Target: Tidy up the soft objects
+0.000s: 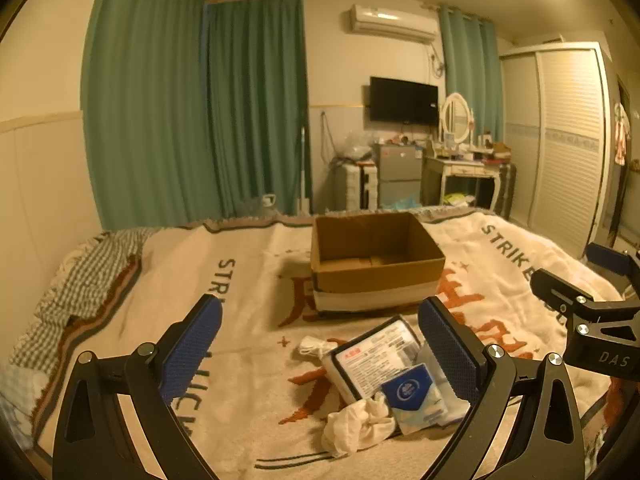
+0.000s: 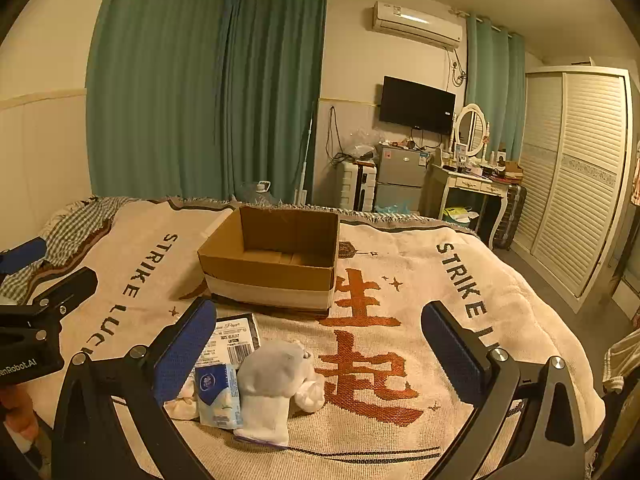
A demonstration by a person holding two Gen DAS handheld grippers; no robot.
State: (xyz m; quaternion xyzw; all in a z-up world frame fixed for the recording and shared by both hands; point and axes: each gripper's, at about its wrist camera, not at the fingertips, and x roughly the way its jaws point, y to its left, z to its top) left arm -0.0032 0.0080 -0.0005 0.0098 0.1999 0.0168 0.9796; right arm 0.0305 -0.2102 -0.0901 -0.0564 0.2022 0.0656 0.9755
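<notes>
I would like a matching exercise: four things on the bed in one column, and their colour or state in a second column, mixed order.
Things:
1. cardboard box
2. small tissue pack
3. rolled socks
4. left gripper

States:
a. blue and white, lying beside the socks
b. jaws open, holding nothing
c. brown, open top, nothing visible inside
d. white, soft, on the blanket in front of the box

Pairs: 1-c, 2-a, 3-d, 4-b
</notes>
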